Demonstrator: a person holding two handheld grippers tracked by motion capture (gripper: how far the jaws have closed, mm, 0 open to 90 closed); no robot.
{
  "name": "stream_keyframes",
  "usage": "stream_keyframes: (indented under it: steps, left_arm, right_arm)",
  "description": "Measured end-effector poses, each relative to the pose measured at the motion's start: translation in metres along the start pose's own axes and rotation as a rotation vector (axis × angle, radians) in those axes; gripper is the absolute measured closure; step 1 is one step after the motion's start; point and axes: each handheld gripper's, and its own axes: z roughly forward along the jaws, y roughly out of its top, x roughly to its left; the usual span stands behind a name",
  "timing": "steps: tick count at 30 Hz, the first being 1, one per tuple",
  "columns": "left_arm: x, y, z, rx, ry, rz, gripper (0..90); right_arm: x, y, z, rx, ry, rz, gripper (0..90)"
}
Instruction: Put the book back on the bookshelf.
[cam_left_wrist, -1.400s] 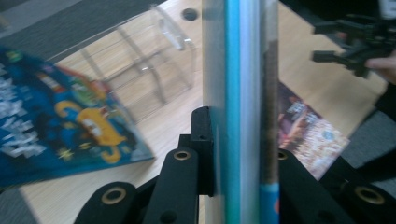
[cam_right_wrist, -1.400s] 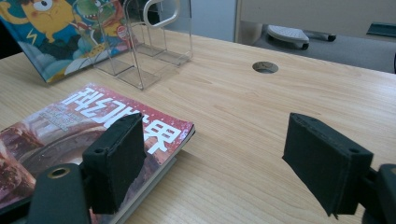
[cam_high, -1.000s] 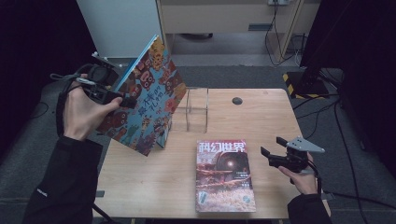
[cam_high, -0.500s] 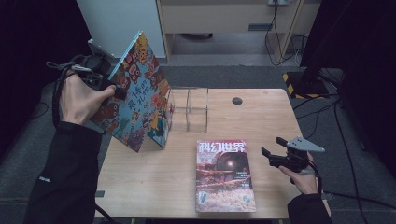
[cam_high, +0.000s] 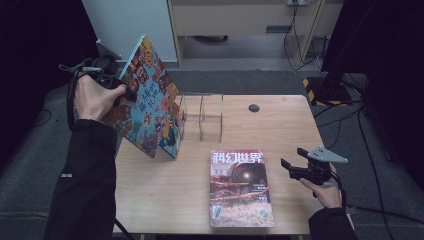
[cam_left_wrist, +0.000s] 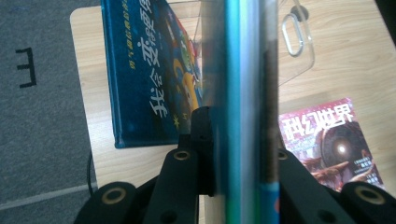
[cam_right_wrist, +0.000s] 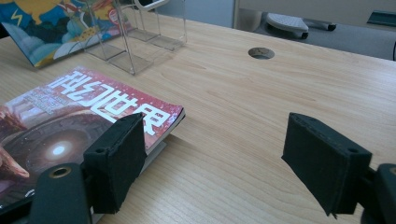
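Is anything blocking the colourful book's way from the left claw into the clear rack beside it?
Nothing visible: the left claw holds the colourful book tilted right beside the clear rack, whose slots look empty.

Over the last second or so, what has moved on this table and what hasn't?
The left tool, shut on the colourful picture book, has swung it from the table's left edge toward the clear acrylic book stand, tipping it more upright; its lower corner now sits by the stand. Nothing was grabbed or released. The magazine stayed flat, and the right tool stayed open beside it.
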Motion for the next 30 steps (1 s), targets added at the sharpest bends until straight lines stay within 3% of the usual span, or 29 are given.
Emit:
stream_keyframes:
  steps: [4,30]
  left_arm:
    - [0.002,0.003,0.010,0.014,0.015,-0.013,80.8]
    - [0.017,0.012,0.078,0.097,-0.044,-0.095,80.6]
  right_arm:
    - [-0.001,-0.001,0.000,0.009,-0.001,-0.004,20.9]
    - [-0.002,-0.004,0.001,0.027,-0.004,-0.018,21.1]
